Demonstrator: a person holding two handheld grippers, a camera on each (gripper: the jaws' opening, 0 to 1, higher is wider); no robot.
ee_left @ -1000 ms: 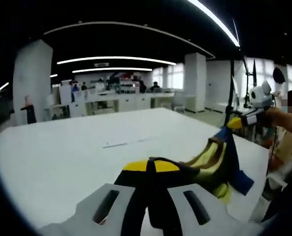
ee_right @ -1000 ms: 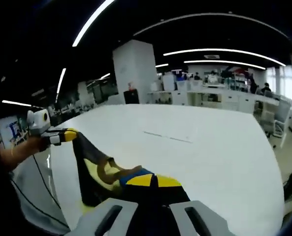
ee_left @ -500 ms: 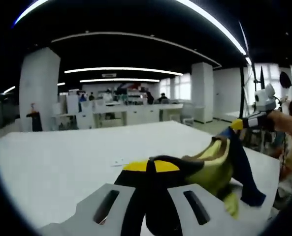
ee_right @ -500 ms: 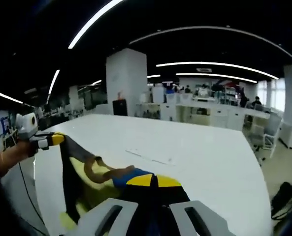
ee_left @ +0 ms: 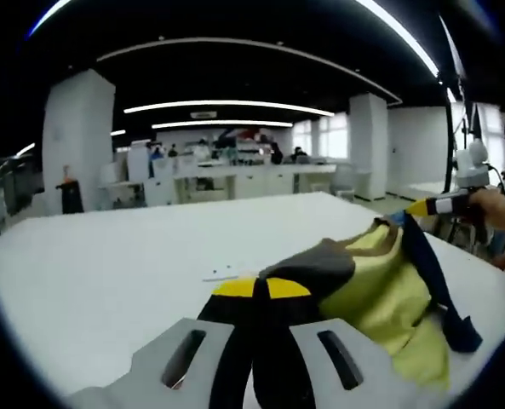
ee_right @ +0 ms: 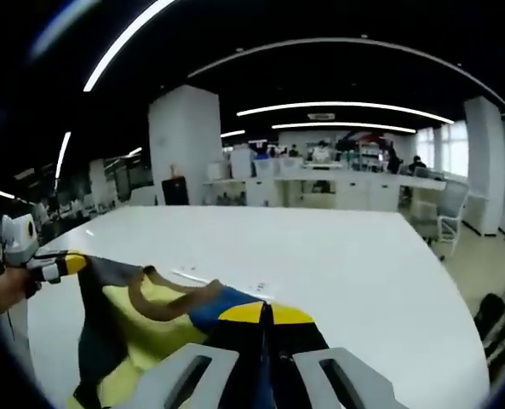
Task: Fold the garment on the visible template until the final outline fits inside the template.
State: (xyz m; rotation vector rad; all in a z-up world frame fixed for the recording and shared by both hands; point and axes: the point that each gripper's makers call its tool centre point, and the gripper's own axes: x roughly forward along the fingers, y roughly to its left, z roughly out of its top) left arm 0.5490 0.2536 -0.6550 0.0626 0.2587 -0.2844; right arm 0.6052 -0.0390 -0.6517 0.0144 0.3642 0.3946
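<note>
A wide white worktop is seen stretching away from both cameras, with an open office of white desks and ceiling light strips behind it. The garment, yellow with dark navy and grey-brown panels, is held stretched between the two grippers above the worktop; in the left gripper view it is spread from the centre toward 4 o'clock, and in the right gripper view it is draped from the centre toward 8 o'clock. A thin pale line marked on the worktop is seen just beyond the cloth.

The left gripper is seen with its yellow-tipped jaws closed on a dark edge of the garment at 6 o'clock. The right gripper is likewise clamped on a blue and dark edge of it. Each gripper is also caught in the other's view, pinching the far corner of the cloth, at 3 o'clock and at 9 o'clock.
</note>
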